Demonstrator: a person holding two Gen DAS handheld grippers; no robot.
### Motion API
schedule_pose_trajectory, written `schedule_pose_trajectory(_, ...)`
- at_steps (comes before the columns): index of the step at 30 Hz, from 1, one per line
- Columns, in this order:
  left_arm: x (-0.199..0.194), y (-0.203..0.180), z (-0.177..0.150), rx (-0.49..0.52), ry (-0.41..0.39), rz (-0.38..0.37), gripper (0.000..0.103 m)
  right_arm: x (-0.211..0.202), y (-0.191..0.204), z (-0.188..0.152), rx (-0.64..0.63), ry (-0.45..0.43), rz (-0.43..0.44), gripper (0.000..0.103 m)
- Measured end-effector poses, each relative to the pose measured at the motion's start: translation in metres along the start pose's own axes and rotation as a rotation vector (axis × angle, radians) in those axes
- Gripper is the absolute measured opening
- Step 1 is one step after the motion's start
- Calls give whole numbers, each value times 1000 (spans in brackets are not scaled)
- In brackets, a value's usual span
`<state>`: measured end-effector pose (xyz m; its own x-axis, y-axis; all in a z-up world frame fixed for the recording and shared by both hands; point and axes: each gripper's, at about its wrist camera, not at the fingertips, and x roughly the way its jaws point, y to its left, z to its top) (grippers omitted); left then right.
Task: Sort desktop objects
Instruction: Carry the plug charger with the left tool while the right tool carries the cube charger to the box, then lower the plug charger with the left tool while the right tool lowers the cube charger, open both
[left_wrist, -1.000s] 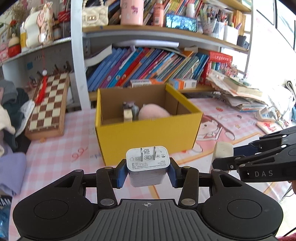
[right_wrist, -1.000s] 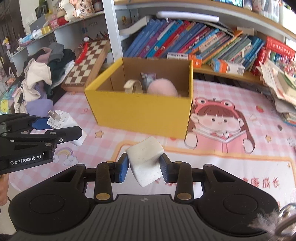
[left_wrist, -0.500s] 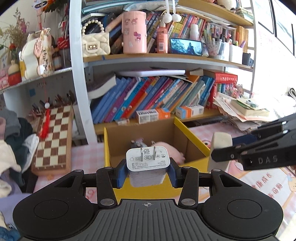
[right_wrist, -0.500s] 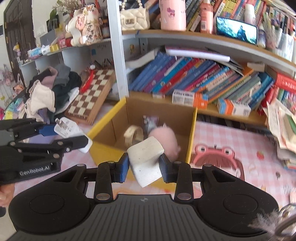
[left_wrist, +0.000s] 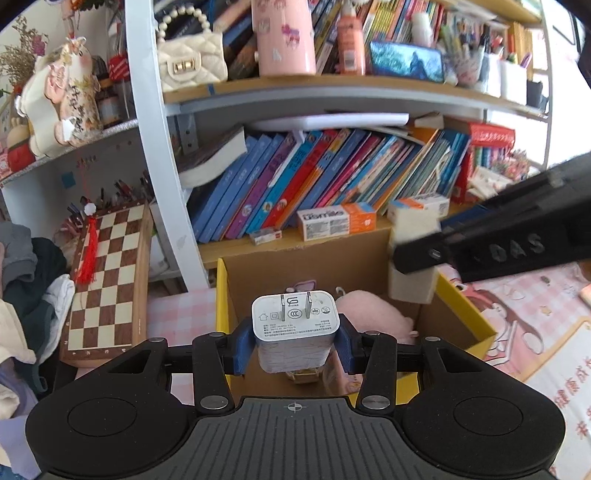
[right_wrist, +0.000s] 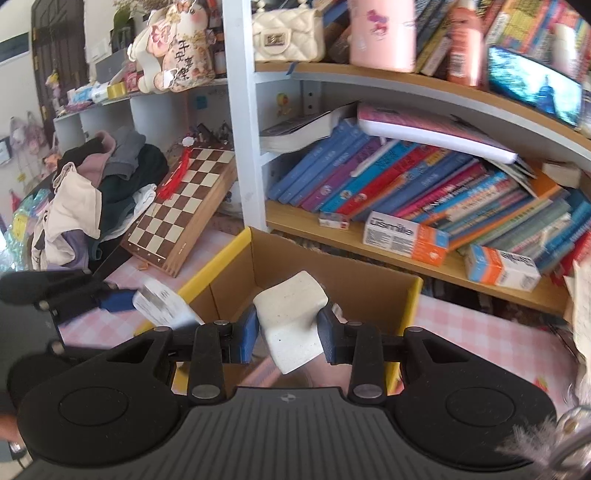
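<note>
The left gripper (left_wrist: 294, 338) is clamped on a white charger plug (left_wrist: 294, 334), held above the open yellow box (left_wrist: 467, 306) on the worktop (left_wrist: 532, 325). The right gripper (right_wrist: 287, 328) pinches a white block (right_wrist: 290, 319), probably an eraser, over the same box. Inside lies a pink soft thing (left_wrist: 373, 319) and what may be a small toy beneath the plug, blurred. So some things already sit in the box; both held pieces are over it and not yet let go. Whether more remains on the worktop is out of view.
</note>
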<state>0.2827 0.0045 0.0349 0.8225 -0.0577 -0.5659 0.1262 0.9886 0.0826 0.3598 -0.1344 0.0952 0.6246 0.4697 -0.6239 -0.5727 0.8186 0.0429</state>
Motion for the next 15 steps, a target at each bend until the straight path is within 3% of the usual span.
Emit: schedule_pose_trajectory(15,48,0,-6,-16,118,56,44,101,1,44,-47,69,114,32)
